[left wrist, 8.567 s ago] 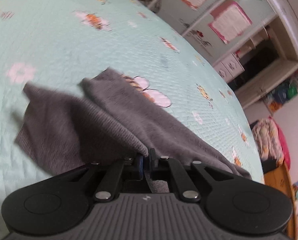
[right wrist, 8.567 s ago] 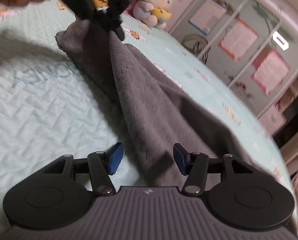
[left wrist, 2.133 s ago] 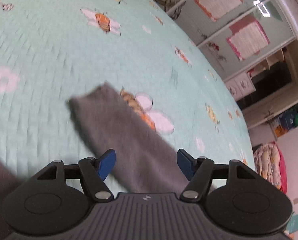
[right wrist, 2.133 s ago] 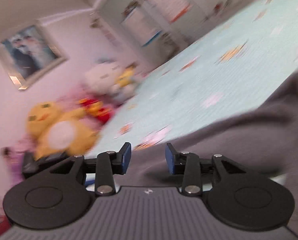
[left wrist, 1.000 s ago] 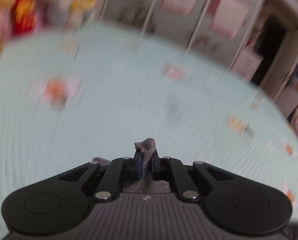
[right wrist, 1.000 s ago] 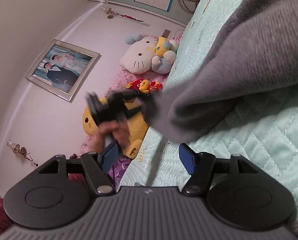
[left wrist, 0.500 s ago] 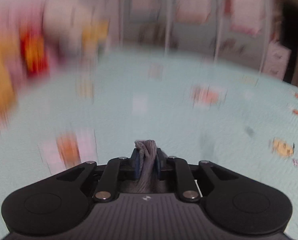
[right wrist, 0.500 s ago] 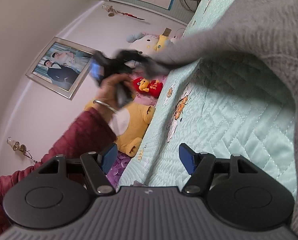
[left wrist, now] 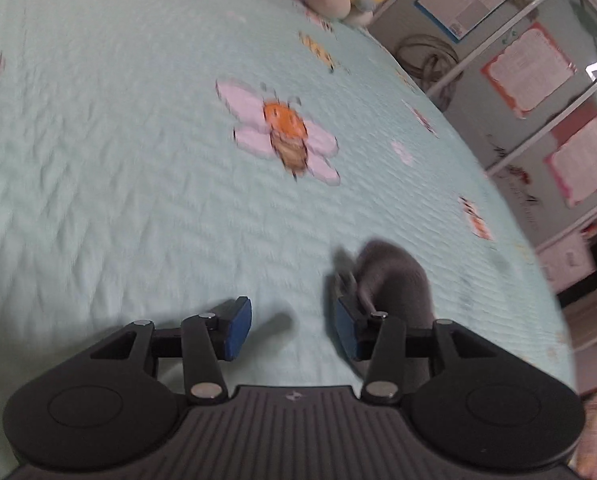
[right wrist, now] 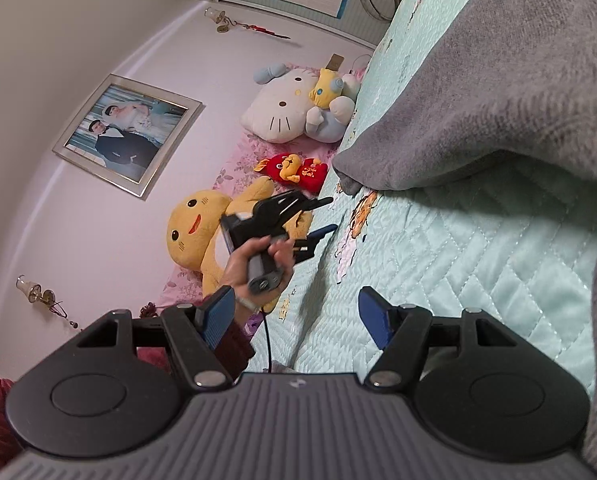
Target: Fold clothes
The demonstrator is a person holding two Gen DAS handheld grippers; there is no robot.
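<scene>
Soft grey knitted garment (right wrist: 510, 92) draped over the mint-green quilted bed (right wrist: 478, 256), long fold running away from the right gripper (right wrist: 294, 316) toward the plush toys. Right gripper wide apart, empty, low beside the cloth, nearer its bulk. Left gripper (left wrist: 292, 330) just been opening, half apart, nothing between; released grey end (left wrist: 394, 276) lying just right of its right pad. Probably next: another edge to seize.
</scene>
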